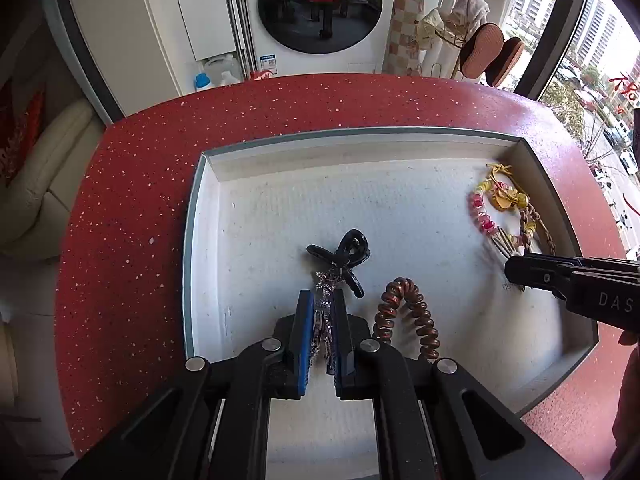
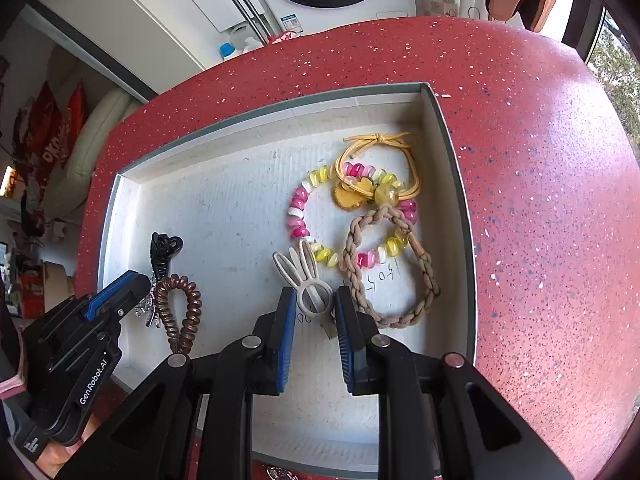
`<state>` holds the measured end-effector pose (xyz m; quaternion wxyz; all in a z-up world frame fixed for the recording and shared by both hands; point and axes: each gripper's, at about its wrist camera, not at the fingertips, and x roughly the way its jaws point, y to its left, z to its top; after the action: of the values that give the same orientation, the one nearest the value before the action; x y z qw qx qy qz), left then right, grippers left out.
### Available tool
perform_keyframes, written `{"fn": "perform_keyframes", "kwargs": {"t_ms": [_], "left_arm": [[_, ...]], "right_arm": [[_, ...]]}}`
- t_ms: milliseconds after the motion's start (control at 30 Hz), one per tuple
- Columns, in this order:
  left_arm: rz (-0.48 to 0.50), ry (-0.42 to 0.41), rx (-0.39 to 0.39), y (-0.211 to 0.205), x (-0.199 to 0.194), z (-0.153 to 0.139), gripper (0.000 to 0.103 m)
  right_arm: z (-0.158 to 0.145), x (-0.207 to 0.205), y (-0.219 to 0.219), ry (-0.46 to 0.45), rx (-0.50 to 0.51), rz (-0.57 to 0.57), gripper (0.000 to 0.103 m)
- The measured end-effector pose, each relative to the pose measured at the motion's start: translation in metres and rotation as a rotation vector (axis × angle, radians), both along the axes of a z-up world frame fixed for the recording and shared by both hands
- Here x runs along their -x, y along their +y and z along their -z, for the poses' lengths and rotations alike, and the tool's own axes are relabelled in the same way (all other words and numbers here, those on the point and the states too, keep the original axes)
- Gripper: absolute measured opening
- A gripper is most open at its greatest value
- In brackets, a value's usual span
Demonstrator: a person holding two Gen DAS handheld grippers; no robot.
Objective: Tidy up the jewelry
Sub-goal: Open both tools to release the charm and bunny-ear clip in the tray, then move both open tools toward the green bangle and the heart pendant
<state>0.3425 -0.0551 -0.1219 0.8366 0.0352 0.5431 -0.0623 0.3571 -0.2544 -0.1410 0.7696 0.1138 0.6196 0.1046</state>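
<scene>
Holding bracelets, hair ties: tray (image 2: 120, 200)

sparkly clip (image 1: 325, 312) half hidden between left pads, rabbit clip (image 2: 308, 280) tail behind right fingers

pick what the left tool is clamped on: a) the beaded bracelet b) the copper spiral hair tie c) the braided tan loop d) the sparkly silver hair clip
d: in the left wrist view the left tool has the sparkly silver hair clip pinched between its blue pads, while the copper spiral hair tie lies free beside it.
</scene>
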Motion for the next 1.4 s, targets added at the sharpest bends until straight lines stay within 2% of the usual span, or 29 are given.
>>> {"fn": "perform_keyframes", "kwargs": {"t_ms": [100, 233, 333, 767, 900, 1233, 1300, 1333, 1367, 1400], "left_arm": [[-0.002, -0.003, -0.004, 0.0, 0.002, -0.003, 0.026], [-0.012, -0.023, 0.003, 0.001, 0.007, -0.01, 0.026], [-0.011, -0.031, 0.016, 0.002, 0.011, -0.015, 0.026], [0.009, -0.048, 0.033, 0.002, 0.035, -0.034, 0.026], [-0.001, -0.041, 0.044, 0.005, 0.047, -0.037, 0.026], [-0.01, -0.004, 0.062, 0.017, 0.081, -0.036, 0.026], [-0.011, 0.002, 0.06, 0.019, 0.089, -0.036, 0.026], [-0.012, 0.009, 0.059, 0.021, 0.094, -0.035, 0.042], [-0.015, 0.018, 0.059, 0.022, 0.099, -0.034, 0.067], [-0.028, 0.022, 0.051, 0.025, 0.104, -0.033, 0.103]], "right_arm": [[-0.002, 0.003, -0.003, 0.004, -0.016, 0.008, 0.043], [-0.005, 0.009, -0.008, 0.007, -0.06, 0.029, 0.044], [-0.01, 0.015, -0.016, 0.005, -0.093, 0.045, 0.052], [-0.04, 0.054, -0.03, -0.03, -0.135, 0.072, 0.056], [-0.049, 0.066, -0.03, -0.046, -0.138, 0.081, 0.061], [-0.056, 0.108, -0.027, -0.041, -0.085, 0.064, 0.061], [-0.056, 0.12, -0.025, -0.045, -0.058, 0.044, 0.071], [-0.055, 0.126, -0.024, -0.047, -0.047, 0.037, 0.072], [-0.055, 0.131, -0.023, -0.047, -0.032, 0.029, 0.072], [-0.054, 0.136, -0.022, -0.047, -0.017, 0.02, 0.072]]}}
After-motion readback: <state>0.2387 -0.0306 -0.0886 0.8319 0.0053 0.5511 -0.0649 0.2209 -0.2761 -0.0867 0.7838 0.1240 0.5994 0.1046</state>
